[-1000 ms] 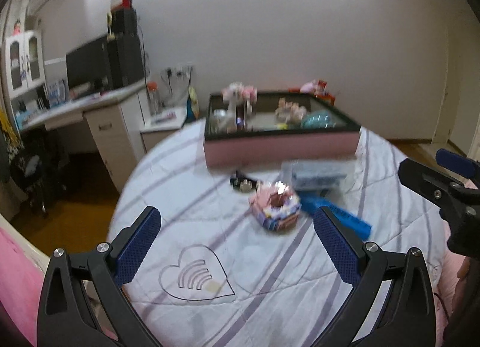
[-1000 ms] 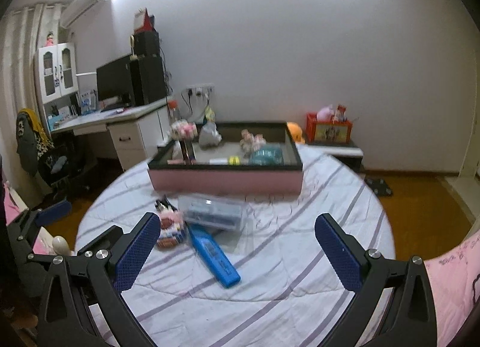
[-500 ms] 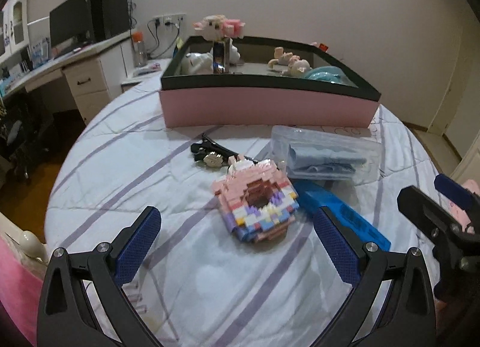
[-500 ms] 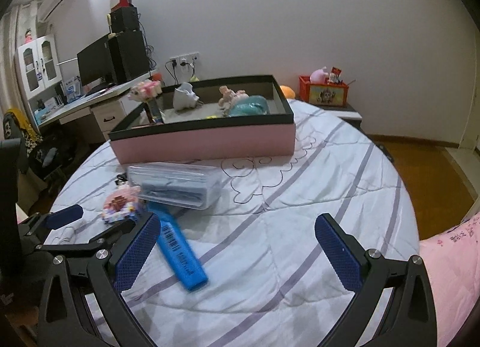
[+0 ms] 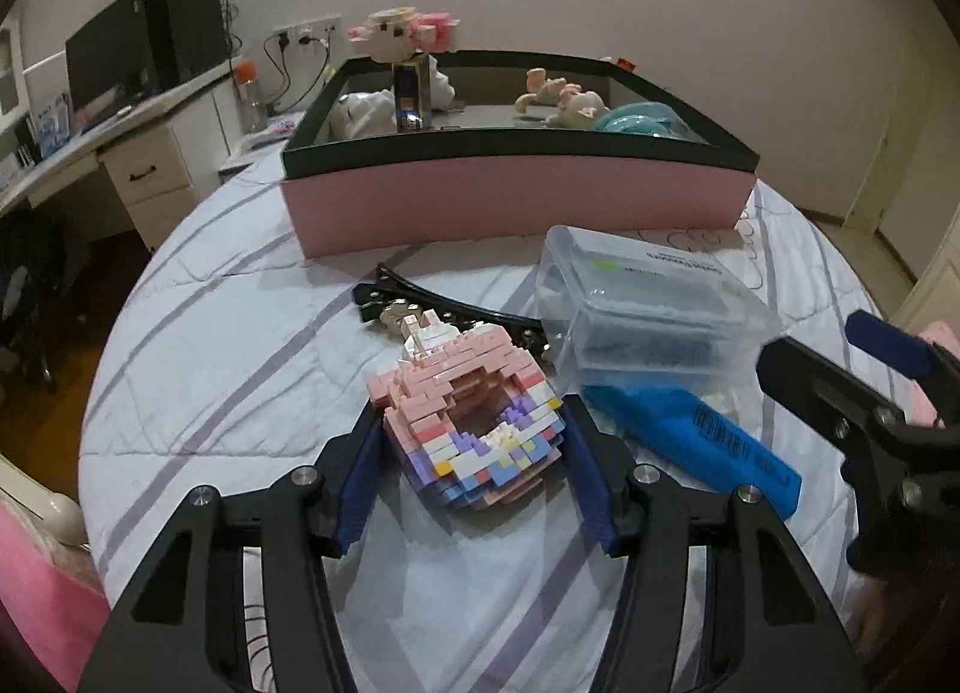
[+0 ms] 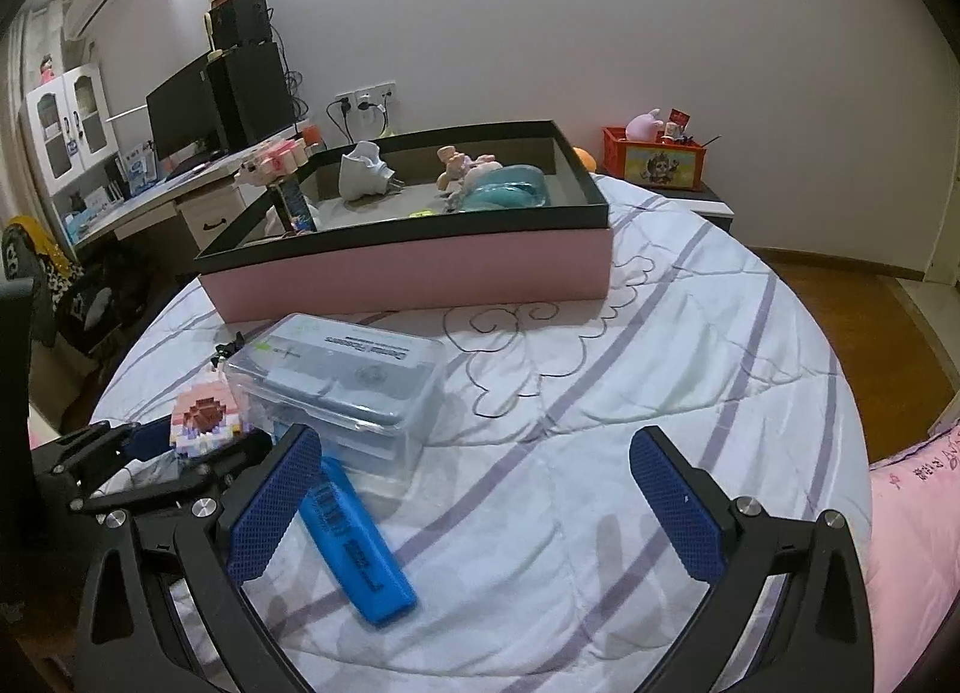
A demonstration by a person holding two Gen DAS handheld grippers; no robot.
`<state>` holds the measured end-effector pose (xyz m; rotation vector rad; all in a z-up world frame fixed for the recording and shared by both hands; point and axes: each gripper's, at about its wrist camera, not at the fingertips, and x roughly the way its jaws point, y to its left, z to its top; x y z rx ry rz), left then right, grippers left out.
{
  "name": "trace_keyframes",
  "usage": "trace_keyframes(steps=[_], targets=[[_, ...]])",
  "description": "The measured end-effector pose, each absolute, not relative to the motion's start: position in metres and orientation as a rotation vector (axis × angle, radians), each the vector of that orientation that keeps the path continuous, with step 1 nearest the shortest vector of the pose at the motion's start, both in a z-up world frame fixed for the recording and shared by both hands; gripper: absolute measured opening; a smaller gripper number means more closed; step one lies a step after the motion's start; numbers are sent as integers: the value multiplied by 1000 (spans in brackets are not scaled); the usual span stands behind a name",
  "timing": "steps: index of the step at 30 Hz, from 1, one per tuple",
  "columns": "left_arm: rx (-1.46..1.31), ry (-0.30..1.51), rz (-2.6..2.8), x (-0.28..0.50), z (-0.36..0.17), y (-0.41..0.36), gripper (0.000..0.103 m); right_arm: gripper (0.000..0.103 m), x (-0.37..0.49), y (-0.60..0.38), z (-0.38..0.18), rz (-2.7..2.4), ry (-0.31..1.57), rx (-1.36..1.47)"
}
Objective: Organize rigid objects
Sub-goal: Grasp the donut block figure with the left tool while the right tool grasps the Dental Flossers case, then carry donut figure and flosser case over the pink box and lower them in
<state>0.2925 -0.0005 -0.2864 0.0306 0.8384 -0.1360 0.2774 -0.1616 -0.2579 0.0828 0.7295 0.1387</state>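
A pink and purple brick-built donut lies on the striped bedspread. My left gripper is shut on the brick donut, its blue pads touching both sides; it also shows in the right wrist view. A blue highlighter lies just right of it, in front of a clear plastic box. A black hair clip lies behind the donut. My right gripper is open and empty above the bedspread, its left finger beside the highlighter.
A pink box with a black rim stands at the back, holding figurines and a teal item. A desk with a monitor is far left. A red crate stands behind right. The bed edge curves around.
My left gripper moved forward and down to the brick donut and closed on it. My right gripper moved closer to the highlighter and clear box, staying open.
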Motion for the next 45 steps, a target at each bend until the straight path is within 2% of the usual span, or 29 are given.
trace_keyframes(steps=[11,21,23,26,33,45], targets=[[-4,820,-55,281,-281,45,57,103,302,-121,-259,201,807,173],[-6,824,-61,289,-284,48,57,103,328,-105,-275,181,851,218],[-9,823,-66,291,-283,47,57,99,329,-105,-274,172,843,200],[-8,819,-65,292,-281,45,57,99,329,-104,-273,178,846,168],[-18,757,-50,279,-258,45,57,99,307,-112,-259,161,764,94],[20,585,-52,239,-200,22,57,99,242,-141,-203,122,541,10]])
